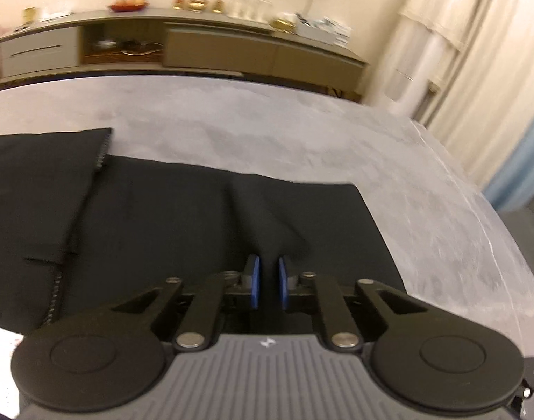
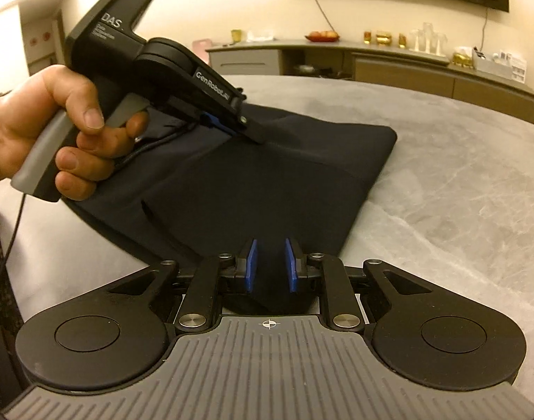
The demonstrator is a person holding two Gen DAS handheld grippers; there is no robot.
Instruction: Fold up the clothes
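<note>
Both pairs of jaws stand nearly closed, each pinching a ridge of the black, smooth-knit garment (image 2: 267, 161): the left gripper (image 1: 267, 281) on a raised fold toward its far edge, the right gripper (image 2: 271, 266) on the near corner. The garment lies partly folded on the grey marbled table (image 2: 441, 182). For a clean fold, both grips should probably lift together and travel level, keeping the edge taut between them.
</note>
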